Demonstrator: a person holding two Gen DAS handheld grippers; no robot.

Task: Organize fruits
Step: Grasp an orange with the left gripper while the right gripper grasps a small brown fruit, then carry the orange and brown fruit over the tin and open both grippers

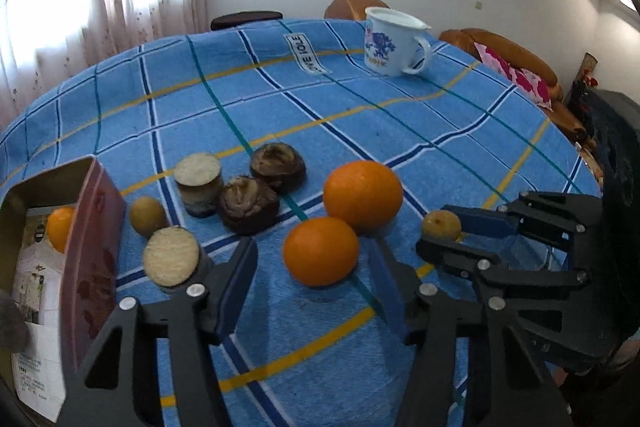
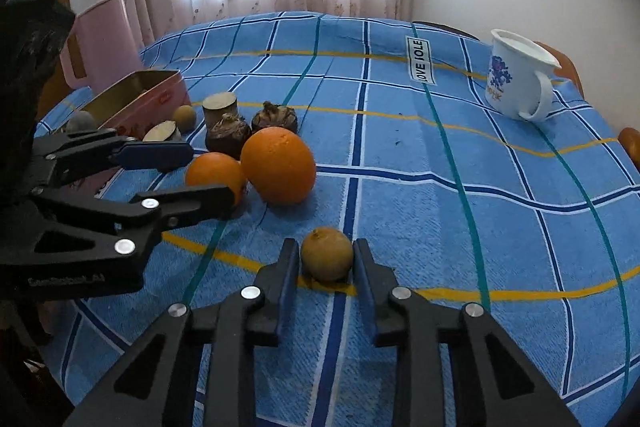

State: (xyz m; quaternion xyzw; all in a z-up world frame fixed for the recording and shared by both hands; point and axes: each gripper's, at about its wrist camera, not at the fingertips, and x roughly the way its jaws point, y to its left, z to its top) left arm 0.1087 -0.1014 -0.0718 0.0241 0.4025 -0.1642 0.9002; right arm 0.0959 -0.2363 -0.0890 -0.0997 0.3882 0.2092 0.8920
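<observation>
Two oranges lie on the blue checked cloth: a small one point(image 1: 321, 251) point(image 2: 216, 174) and a bigger one point(image 1: 363, 195) point(image 2: 278, 165) touching it. My left gripper point(image 1: 312, 263) point(image 2: 192, 171) is open, its fingers on either side of the small orange, not touching. My right gripper point(image 2: 326, 259) point(image 1: 440, 233) is closed around a small brown-yellow fruit point(image 2: 327, 253) point(image 1: 442, 225) resting on the cloth. A pink tin box point(image 1: 92, 259) point(image 2: 140, 99) at the left holds another orange point(image 1: 60, 227).
Near the box lie another small brown fruit point(image 1: 148, 215), two cut root pieces point(image 1: 172, 261) point(image 1: 199, 183) and two dark bulbs point(image 1: 248, 205) point(image 1: 278, 167). A white enamel mug point(image 1: 394, 41) point(image 2: 518, 79) stands at the far side. A pink jug point(image 2: 100, 43) stands behind the box.
</observation>
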